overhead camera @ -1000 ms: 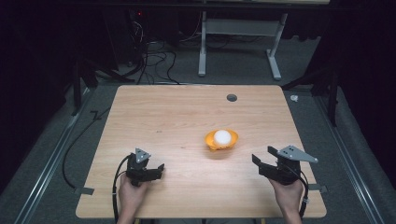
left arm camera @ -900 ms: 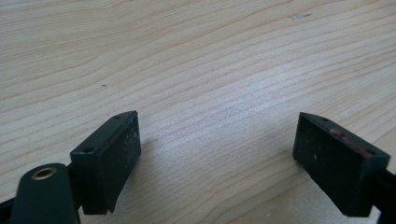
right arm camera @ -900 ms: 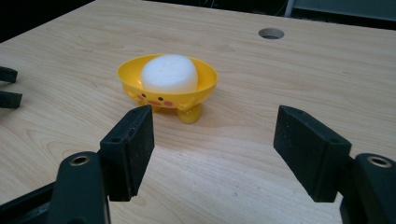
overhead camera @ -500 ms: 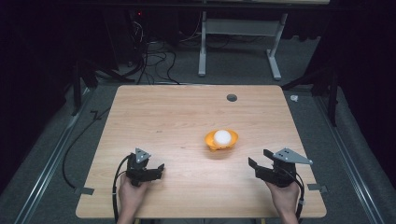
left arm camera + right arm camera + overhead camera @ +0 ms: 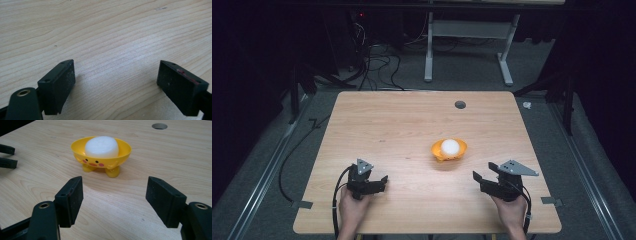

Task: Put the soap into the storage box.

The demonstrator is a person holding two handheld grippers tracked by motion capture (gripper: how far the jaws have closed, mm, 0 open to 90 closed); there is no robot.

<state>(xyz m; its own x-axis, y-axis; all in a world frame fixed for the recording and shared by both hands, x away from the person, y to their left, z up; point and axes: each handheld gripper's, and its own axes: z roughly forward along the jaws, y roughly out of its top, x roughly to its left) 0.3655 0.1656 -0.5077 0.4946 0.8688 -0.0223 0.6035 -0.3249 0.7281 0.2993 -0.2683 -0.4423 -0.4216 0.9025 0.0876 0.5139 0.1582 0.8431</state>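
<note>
The right gripper (image 5: 477,177) has slid a little toward the middle of the table since the earlier frame, and its jaws have just been closing, with nothing between them; the left gripper (image 5: 383,180) has stayed where it was. Nearest the person, both hands come in from the table's (image 5: 402,125) front edge, the left hand (image 5: 352,210) at the left corner area and the right hand (image 5: 511,212) toward the right. In the left gripper view, the left gripper (image 5: 116,82) stands with its jaws wide apart over bare wood, holding nothing. In the right gripper view, the right gripper (image 5: 114,200) also shows a clear gap between its jaws, gripping nothing, and it points at the yellow bowl (image 5: 77,147). Farther out, near the table's middle, that yellow bowl (image 5: 436,148) stands upright on small feet, a face painted on its side, with a white ball (image 5: 450,146) resting inside it. Both grippers are well apart from the bowl. Beyond it, near the far edge, a round hole (image 5: 460,104) is cut in the tabletop.
</note>
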